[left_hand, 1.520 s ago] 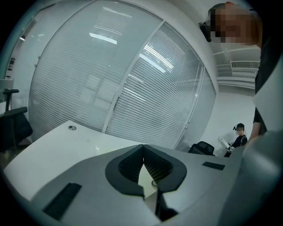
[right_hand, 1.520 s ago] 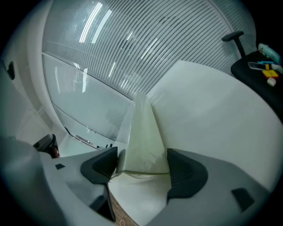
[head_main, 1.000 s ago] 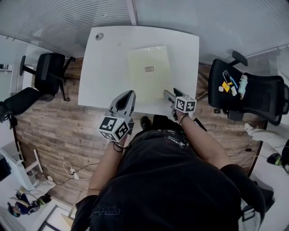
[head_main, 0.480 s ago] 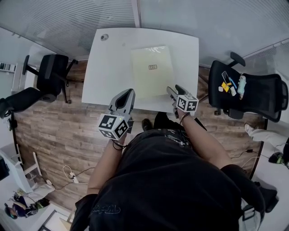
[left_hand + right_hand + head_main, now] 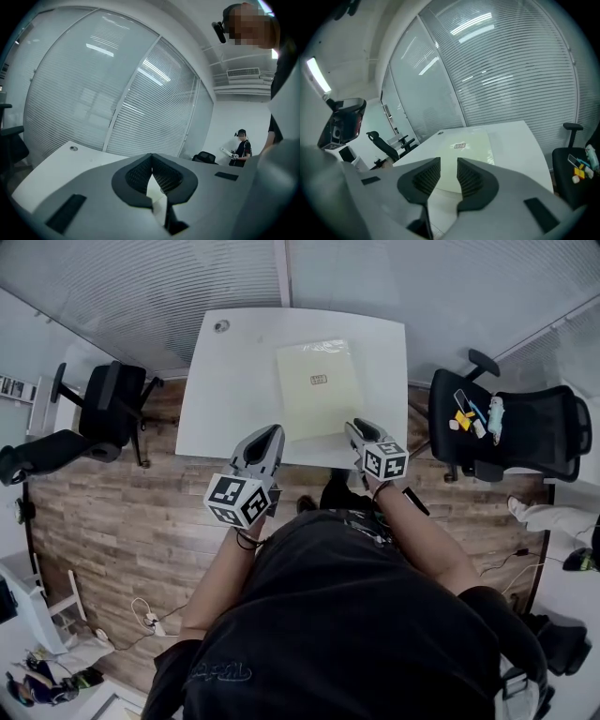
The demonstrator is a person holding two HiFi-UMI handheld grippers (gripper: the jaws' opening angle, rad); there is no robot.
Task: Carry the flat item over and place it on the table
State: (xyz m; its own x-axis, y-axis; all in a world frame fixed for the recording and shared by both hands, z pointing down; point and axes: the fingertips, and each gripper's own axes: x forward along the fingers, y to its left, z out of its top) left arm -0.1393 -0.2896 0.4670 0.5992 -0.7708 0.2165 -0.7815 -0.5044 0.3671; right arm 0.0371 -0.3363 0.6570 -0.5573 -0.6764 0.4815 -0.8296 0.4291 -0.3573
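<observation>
Left gripper: jaws closed tip to tip, empty, held off near edge of bench; likely idle. Pale yellow sheet flat on bench, right of centre, just beyond both jaws, untouched; placing looks done. Right gripper: jaws closing, nothing between, aimed at sheet's near edge.

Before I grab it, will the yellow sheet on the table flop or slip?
The sheet lies flat against the table, so it's probably thin and light, and may sag if lifted by one edge. Its glossy sheen hints it's slippery.
</observation>
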